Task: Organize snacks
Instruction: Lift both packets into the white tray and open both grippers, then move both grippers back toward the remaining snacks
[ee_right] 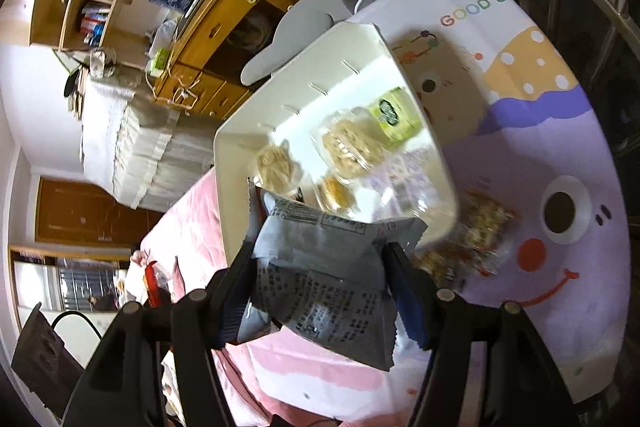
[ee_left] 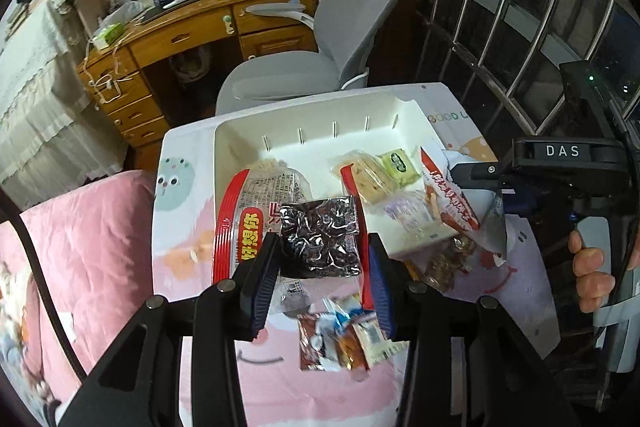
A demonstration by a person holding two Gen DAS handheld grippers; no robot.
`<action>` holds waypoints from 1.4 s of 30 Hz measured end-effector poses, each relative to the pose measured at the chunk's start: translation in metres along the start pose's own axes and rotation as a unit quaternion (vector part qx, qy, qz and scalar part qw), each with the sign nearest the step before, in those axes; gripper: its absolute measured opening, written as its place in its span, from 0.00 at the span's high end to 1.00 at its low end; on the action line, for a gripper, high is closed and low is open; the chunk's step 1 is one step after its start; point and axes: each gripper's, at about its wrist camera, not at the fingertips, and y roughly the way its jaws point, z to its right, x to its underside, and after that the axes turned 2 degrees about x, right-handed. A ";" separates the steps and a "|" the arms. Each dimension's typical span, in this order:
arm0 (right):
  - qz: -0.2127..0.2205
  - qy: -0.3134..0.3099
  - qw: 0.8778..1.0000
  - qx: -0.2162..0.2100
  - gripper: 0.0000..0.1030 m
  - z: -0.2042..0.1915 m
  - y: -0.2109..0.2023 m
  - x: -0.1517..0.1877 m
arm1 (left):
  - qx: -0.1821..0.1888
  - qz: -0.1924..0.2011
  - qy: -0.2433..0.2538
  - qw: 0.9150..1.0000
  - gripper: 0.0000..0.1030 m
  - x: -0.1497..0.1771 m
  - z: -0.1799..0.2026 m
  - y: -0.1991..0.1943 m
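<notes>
1. My left gripper is clamped on a crinkled silver foil packet, its blue pads pressing the packet's 2 sides, held above the near edge of the white tray.
2. My right gripper is closed on a grey snack bag printed with dark text; the bag bulges between the 2 pads and hangs over the tray's near corner.
3. In the left wrist view, that same right gripper shows at the right edge, with my right hand around its handle, pinching the red-and-white face of the bag.
4. The tray sits on a cartoon-print cloth and already contains a green-labelled packet, clear packs of pale biscuits and a purple-printed wrapper.
5. A red-rimmed noodle pack lies at the tray's left, partly behind the foil packet.
6. Small wrapped sweets lie loose on the cloth, below my left gripper.
</notes>
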 end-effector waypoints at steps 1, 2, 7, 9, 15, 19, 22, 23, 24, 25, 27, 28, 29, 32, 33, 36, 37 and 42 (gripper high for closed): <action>0.003 0.004 1.000 -0.001 0.37 -0.004 0.004 -0.003 | 0.005 0.002 0.003 1.000 0.60 -0.003 -0.005 0.003; 0.006 0.007 1.000 -0.002 0.37 -0.007 0.007 -0.004 | 0.010 0.005 0.008 1.000 0.60 -0.008 -0.012 0.007; 0.025 0.012 1.000 -0.004 0.37 -0.027 0.024 -0.012 | 0.028 0.004 0.009 1.000 0.60 -0.021 -0.035 0.028; 0.030 0.019 0.999 -0.005 0.36 -0.032 0.031 -0.014 | 0.037 0.004 0.005 0.999 0.60 -0.026 -0.042 0.035; 0.032 0.041 0.999 0.003 0.27 -0.032 0.044 -0.015 | 0.047 -0.001 0.000 0.999 0.45 -0.035 -0.054 0.048; 0.029 0.065 0.997 0.004 0.27 -0.026 0.046 -0.011 | 0.052 -0.007 -0.004 0.999 0.34 -0.030 -0.059 0.045; 0.034 0.073 0.997 0.011 0.27 -0.024 0.043 -0.004 | 0.054 -0.012 0.002 0.998 0.34 -0.021 -0.061 0.039; 0.036 0.075 0.996 0.013 0.27 -0.024 0.041 -0.001 | 0.055 -0.013 0.002 0.998 0.34 -0.018 -0.062 0.037; 0.037 0.077 0.996 0.014 0.27 -0.023 0.039 0.003 | 0.056 -0.013 0.002 0.998 0.34 -0.015 -0.063 0.035; 0.040 0.079 0.996 0.016 0.27 -0.022 0.038 0.008 | 0.059 -0.013 0.001 0.998 0.34 -0.011 -0.065 0.032; 0.045 0.083 0.995 0.019 0.27 -0.022 0.034 0.017 | 0.064 -0.012 0.004 0.998 0.33 -0.003 -0.065 0.025; 0.047 0.085 0.995 0.020 0.27 -0.021 0.032 0.022 | 0.065 -0.011 0.006 0.998 0.33 0.001 -0.065 0.022; 0.049 0.086 0.995 0.020 0.27 -0.021 0.031 0.025 | 0.065 -0.011 0.010 0.998 0.33 0.005 -0.065 0.019; 0.056 0.090 0.994 0.024 0.27 -0.022 0.026 0.043 | 0.072 -0.008 0.018 0.997 0.32 0.019 -0.066 0.007; 0.059 0.090 0.994 0.025 0.27 -0.022 0.024 0.051 | 0.074 -0.006 0.021 0.997 0.31 0.023 -0.066 0.004; 0.066 0.091 0.993 0.026 0.27 -0.024 0.018 0.068 | 0.079 -0.006 0.028 0.996 0.31 0.036 -0.068 -0.006; 0.070 0.090 0.993 0.026 0.27 -0.025 0.016 0.075 | 0.081 -0.005 0.029 0.996 0.31 0.040 -0.068 -0.008; 0.082 0.086 0.993 0.027 0.27 -0.027 0.011 0.106 | 0.097 -0.009 0.029 0.995 0.31 0.061 -0.071 -0.017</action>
